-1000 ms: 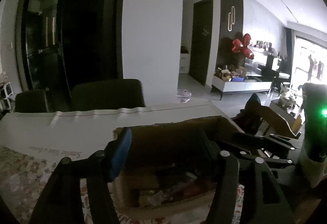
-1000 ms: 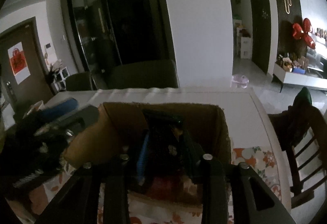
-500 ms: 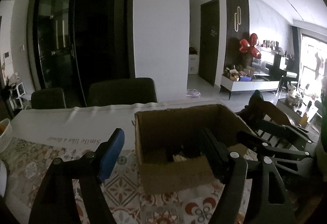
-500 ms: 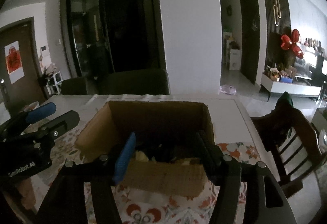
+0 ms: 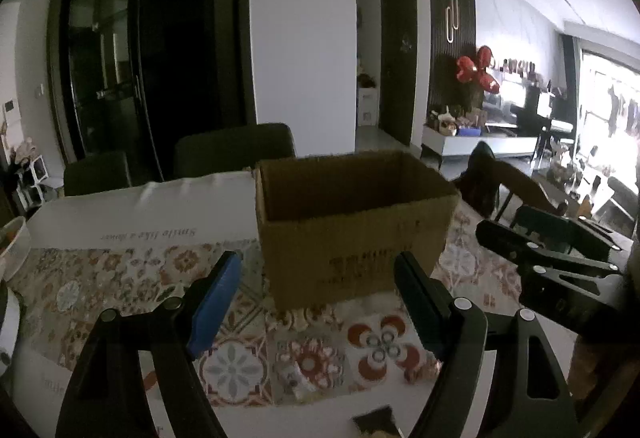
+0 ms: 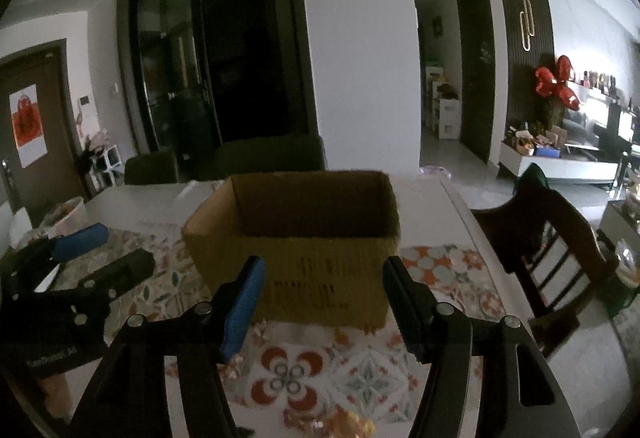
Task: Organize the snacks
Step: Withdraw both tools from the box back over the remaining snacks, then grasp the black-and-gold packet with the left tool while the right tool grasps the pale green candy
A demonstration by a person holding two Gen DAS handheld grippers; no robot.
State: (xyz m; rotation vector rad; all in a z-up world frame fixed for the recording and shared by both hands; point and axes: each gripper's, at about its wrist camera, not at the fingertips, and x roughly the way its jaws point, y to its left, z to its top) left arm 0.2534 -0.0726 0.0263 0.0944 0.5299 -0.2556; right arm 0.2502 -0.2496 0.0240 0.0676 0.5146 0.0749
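Left wrist view: the left hand-held gripper (image 5: 318,296) has its jaws opening, nothing between them, before the open brown cardboard box (image 5: 352,222) standing on the bench (image 5: 132,278) with its floral-patterned cloth. The right hand-held gripper (image 6: 322,296) stands open and empty. Small, perhaps wrapped, snacks (image 6: 344,422) lie blurred near it.

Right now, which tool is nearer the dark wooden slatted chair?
Right. The right tool sits beside the dark wooden chair; the left tool, jaws opening empty, lies farther left.
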